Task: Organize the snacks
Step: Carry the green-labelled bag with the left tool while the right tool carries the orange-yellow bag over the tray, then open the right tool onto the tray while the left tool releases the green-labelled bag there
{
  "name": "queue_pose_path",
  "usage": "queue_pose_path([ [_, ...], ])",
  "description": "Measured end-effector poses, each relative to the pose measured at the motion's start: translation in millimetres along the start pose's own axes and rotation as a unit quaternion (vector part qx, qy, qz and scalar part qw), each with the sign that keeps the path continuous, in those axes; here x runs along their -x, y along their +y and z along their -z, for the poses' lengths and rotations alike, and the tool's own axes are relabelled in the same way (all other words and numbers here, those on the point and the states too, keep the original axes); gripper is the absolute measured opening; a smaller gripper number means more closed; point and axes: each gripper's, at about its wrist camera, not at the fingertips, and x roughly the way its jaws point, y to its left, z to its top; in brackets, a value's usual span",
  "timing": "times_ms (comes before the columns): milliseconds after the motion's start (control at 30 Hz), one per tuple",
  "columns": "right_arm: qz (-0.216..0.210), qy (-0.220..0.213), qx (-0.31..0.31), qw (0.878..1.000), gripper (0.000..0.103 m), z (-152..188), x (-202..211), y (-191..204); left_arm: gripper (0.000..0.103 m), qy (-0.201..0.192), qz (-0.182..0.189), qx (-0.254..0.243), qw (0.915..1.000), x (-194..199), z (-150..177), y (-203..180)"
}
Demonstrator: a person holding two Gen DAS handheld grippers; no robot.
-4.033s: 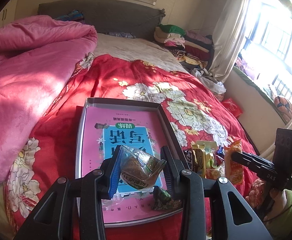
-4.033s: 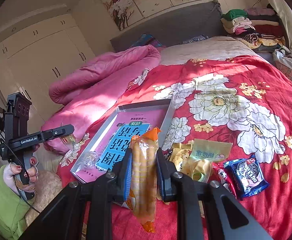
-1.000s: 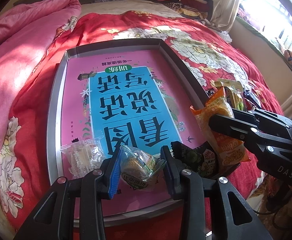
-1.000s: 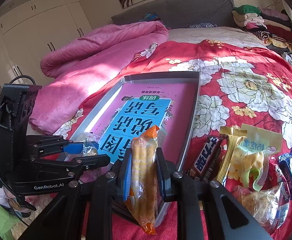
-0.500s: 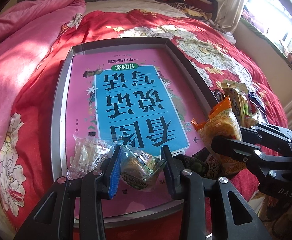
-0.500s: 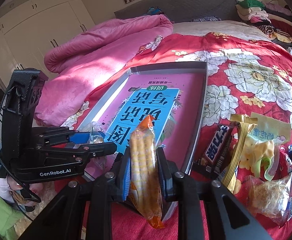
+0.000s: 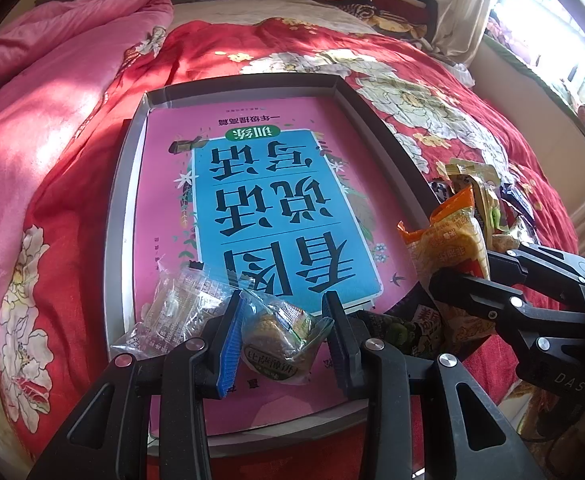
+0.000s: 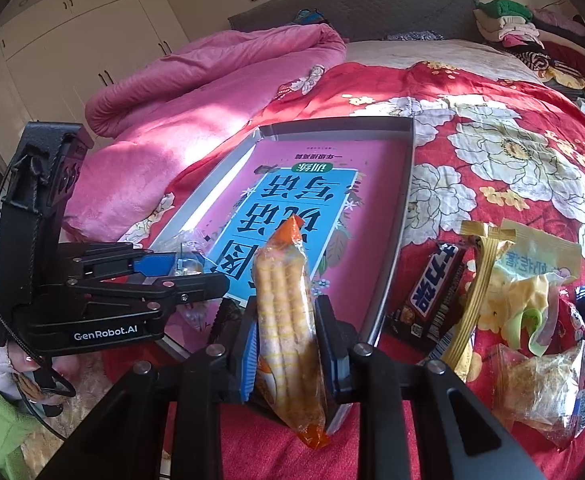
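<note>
Two grippers, each with a snack over the grey metal tray (image 7: pixel 113 216).

Left gripper (image 7: pixel 282 334) clamps a small clear-wrapped brown cake (image 7: pixel 278 336) above the tray's near edge. Right gripper (image 8: pixel 286 344), jaws just easing apart, has a long orange-ended biscuit packet (image 8: pixel 286 312) between them, long axis pointing away, over the near right corner.

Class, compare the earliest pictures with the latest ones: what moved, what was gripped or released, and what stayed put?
Both tongs came down over the tray. The right tongs have just been opening around the biscuit stick pack, still between them. The left tongs still hold the small cake packet. Loose snacks stayed.
</note>
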Motion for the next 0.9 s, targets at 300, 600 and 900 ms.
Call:
queue_pose_path([
  [300, 0.025, -0.006, -0.005, 1.000, 0.030, -2, 5, -7, 0.040, -0.001, 0.000, 0.001, 1.0000, 0, 0, 1],
  [600, 0.027, -0.011, -0.010, 1.000, 0.035, -3, 13, -13, 0.040, -0.003, 0.001, 0.004, 1.0000, 2, 0, 2],
  [900, 0.028, -0.020, -0.001, 0.999, 0.038, -2, 22, -13, 0.040, -0.011, 0.002, 0.009, 0.9999, 6, -1, 3],
])
